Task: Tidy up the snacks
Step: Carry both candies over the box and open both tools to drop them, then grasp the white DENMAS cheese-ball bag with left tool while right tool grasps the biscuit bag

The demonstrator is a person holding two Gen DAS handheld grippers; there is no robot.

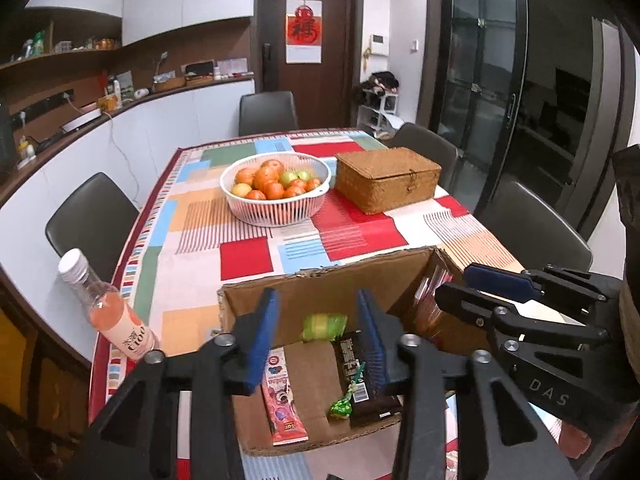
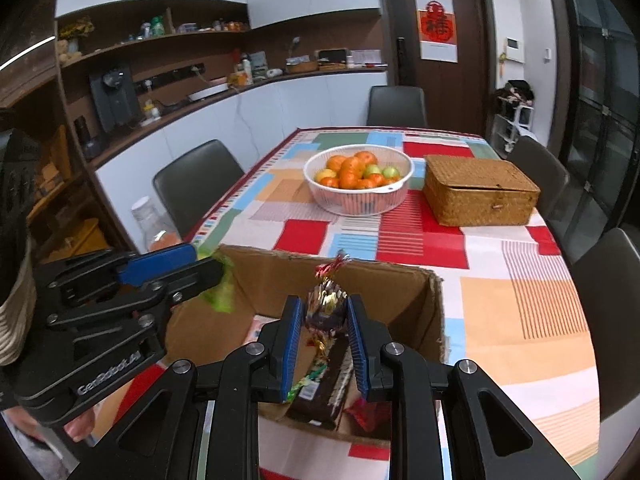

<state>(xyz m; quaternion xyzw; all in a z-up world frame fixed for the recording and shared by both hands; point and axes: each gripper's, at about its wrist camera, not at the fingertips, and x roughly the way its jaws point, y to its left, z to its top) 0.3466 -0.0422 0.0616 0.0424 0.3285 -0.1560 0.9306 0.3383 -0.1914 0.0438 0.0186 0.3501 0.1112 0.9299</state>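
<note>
Snacks lie in an open cardboard box (image 1: 320, 292) at the near edge of a desk (image 1: 248, 256) covered with a bright patchwork cloth. On the box floor are a dark chocolate bar (image 1: 360, 376), a pink candy packet (image 1: 280, 396), a small green sweet (image 1: 341, 408) and a green-wrapped snack (image 1: 323, 326) by the far wall.

The right gripper (image 2: 325, 340) hovers over the box with its fingers closed snugly on a candy with a crinkly, tinsel-topped wrapper (image 2: 326, 300). The left gripper (image 1: 318, 344) hangs above the box with its fingers parted and nothing between them.

Risks, as a judgement: the foil wrapper looks slippery and is pinched near its gathered top, so it could slide out or tear. Both grippers crowd one small box and could knock together or catch the cardboard rim, shifting the light box towards the desk edge. A drink bottle (image 1: 108, 312) stands close to the left edge of the desk and could be toppled by a wide swing.
</note>
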